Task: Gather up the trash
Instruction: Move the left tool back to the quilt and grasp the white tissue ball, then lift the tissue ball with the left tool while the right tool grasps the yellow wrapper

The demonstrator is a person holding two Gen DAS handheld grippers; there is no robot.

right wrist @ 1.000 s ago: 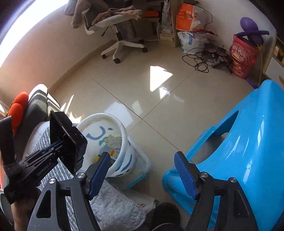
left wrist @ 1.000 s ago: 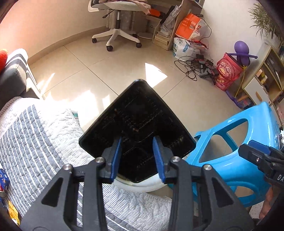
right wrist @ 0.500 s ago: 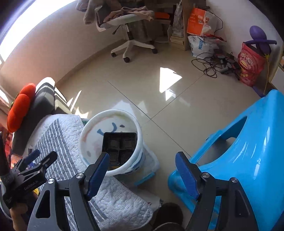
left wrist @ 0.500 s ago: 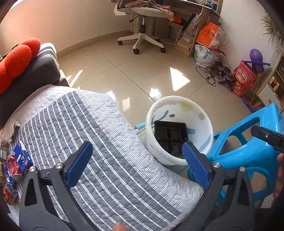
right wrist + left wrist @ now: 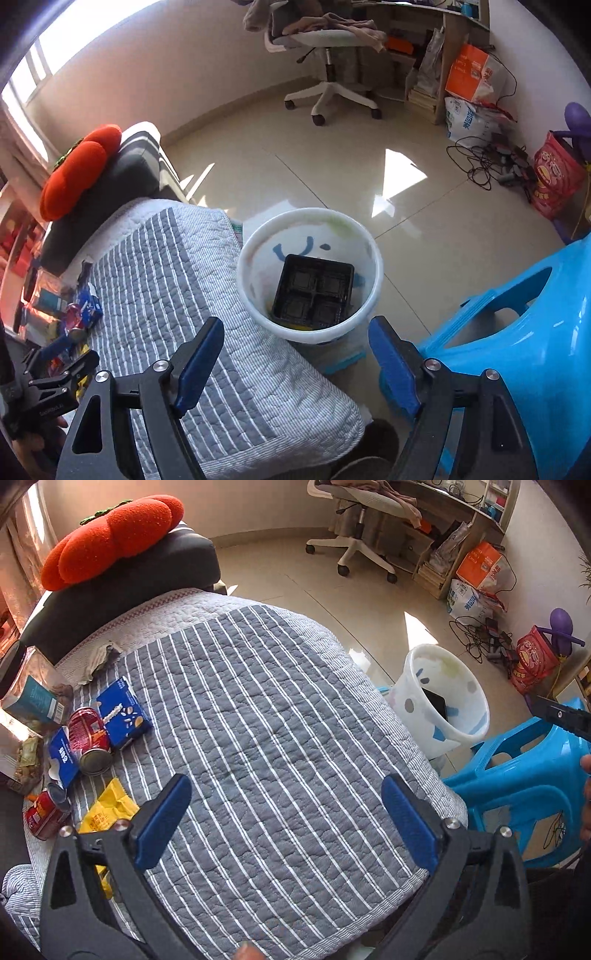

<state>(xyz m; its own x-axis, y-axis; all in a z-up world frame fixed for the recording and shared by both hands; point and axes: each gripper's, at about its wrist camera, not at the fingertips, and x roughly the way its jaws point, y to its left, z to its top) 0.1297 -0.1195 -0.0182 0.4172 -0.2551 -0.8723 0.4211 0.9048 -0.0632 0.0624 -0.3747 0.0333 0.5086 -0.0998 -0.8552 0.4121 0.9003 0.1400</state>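
1. Trash pile (image 5: pixel 88 738): cans and cartons lie at the quilt's (image 5: pixel 280 738) far left edge.
2. Left gripper (image 5: pixel 284 823): jaws wide, empty, just opened; the nearer one, pile up-left of it.
3. Bin (image 5: pixel 310 280): holds the black tray (image 5: pixel 314 291).
4. Right gripper (image 5: pixel 295 354): jaws spread, just widened, empty, over the bin.

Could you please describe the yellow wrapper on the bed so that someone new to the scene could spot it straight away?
Start at the grey striped quilt and follow it to the litter clustered along its left edge. Below the blue cartons and red cans lies the yellow wrapper, crumpled flat. It is the only yellow piece there, nearest the left hand-held gripper.
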